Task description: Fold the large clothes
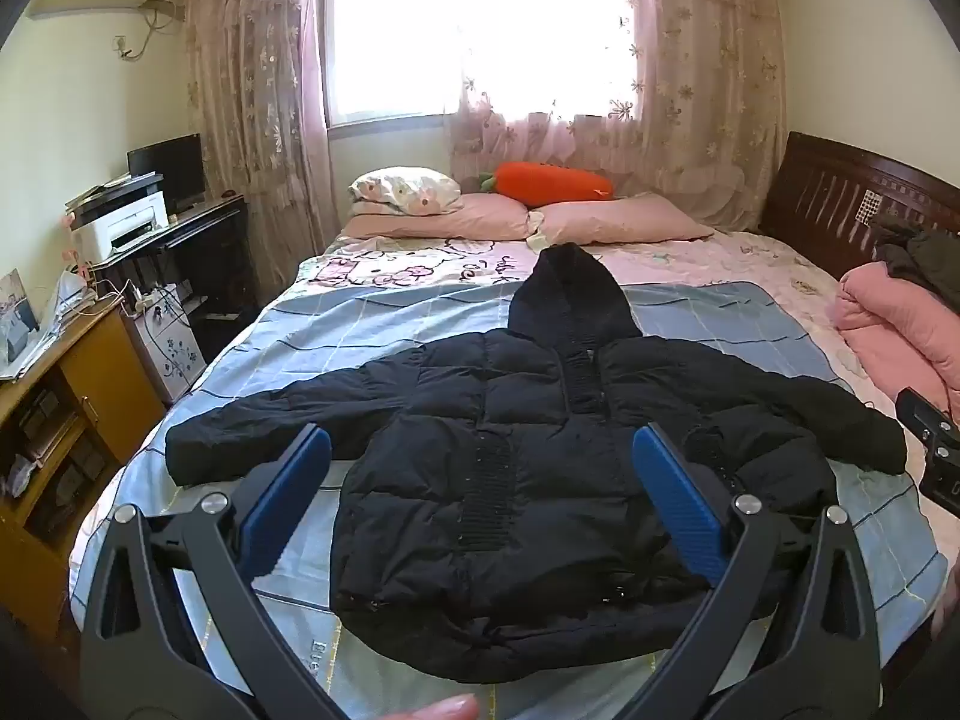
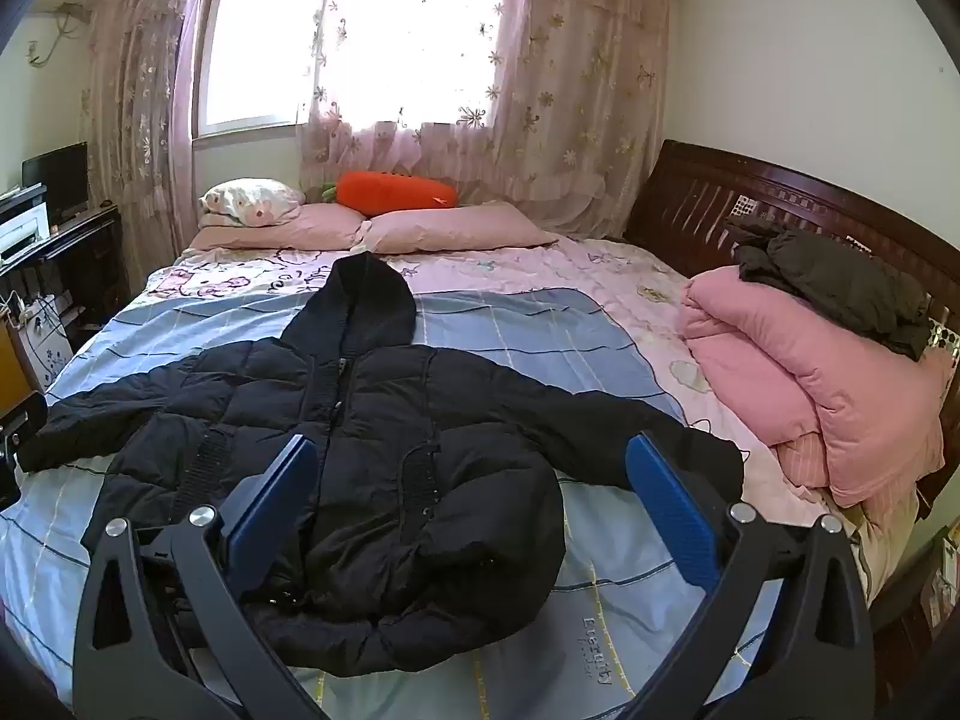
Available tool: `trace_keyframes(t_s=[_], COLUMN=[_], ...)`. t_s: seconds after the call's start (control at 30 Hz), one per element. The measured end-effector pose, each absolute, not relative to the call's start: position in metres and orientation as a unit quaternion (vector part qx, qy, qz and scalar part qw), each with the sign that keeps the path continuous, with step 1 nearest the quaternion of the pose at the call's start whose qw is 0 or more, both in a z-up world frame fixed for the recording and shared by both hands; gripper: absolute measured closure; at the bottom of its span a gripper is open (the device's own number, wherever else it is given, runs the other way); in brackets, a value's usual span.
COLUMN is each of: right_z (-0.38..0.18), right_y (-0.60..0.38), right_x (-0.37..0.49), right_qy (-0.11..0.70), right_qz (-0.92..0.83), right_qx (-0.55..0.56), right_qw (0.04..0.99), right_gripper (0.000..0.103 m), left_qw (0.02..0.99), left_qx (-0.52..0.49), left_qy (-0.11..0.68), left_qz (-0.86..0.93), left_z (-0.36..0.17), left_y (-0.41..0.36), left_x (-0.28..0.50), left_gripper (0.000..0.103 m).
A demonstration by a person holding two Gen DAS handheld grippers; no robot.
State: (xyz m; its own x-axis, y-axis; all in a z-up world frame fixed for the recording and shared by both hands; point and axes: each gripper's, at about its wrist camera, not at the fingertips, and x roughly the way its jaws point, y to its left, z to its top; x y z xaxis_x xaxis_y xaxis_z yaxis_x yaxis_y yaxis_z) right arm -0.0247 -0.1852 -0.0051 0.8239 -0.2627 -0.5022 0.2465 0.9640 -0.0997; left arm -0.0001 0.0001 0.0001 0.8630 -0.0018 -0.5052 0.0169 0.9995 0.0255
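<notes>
Two grippers hang wide open over the bed (image 1: 288,324), and neither holds anything: the left gripper (image 1: 480,480) frames the lower body of the black puffer jacket (image 1: 516,420) between its blue pads, and the right gripper (image 2: 471,492) frames the jacket's right half, both tilted down toward it without touching. The jacket lies face up on the blue striped sheet, zipped, hood (image 2: 354,300) pointing toward the pillows (image 2: 444,228), both sleeves spread out to the sides. We judge that the fold has not begun, so the first step is bringing a sleeve across the chest. To do it well, we take each sleeve near its cuff, where the padding is thinner and the pads can bite through both layers, and we lift only enough to clear the body before laying it flat. The fill is bulky and likely springy, so we press each fold down before releasing. The pink quilt (image 2: 828,384) sits near the right sleeve (image 2: 660,444); we keep our swing inside it.
</notes>
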Motion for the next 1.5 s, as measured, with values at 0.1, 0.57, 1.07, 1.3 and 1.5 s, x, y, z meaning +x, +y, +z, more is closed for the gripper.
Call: trace_keyframes(t_s=[0.1, 0.57, 1.07, 1.3, 1.5], right_z=[-0.005, 0.004, 0.002, -0.001, -0.002], right_y=[-0.187, -0.186, -0.184, -0.185, -0.183], right_x=[-0.024, -0.028, -0.028, -0.025, -0.024], right_qy=[0.264, 0.265, 0.274, 0.281, 0.281], right_qz=[-0.135, -0.131, -0.128, -0.127, -0.126], right_qx=[-0.018, -0.023, -0.029, -0.026, -0.027], right_qw=[0.955, 0.955, 0.953, 0.951, 0.951], right_gripper=[0.001, 0.001, 0.001, 0.001, 0.001], left_qw=[0.965, 0.964, 0.965, 0.965, 0.963], left_qx=[0.013, 0.009, 0.026, 0.026, 0.024], left_qy=[0.26, 0.266, 0.263, 0.262, 0.269], left_qz=[-0.006, -0.016, -0.002, -0.006, -0.01], left_z=[0.001, 0.006, 0.003, 0.002, -0.002], left_y=[0.001, -0.005, -0.007, -0.007, -0.008], left_x=[-0.001, 0.002, 0.001, -0.001, 0.002], left_gripper=[0.002, 0.002, 0.002, 0.002, 0.002])
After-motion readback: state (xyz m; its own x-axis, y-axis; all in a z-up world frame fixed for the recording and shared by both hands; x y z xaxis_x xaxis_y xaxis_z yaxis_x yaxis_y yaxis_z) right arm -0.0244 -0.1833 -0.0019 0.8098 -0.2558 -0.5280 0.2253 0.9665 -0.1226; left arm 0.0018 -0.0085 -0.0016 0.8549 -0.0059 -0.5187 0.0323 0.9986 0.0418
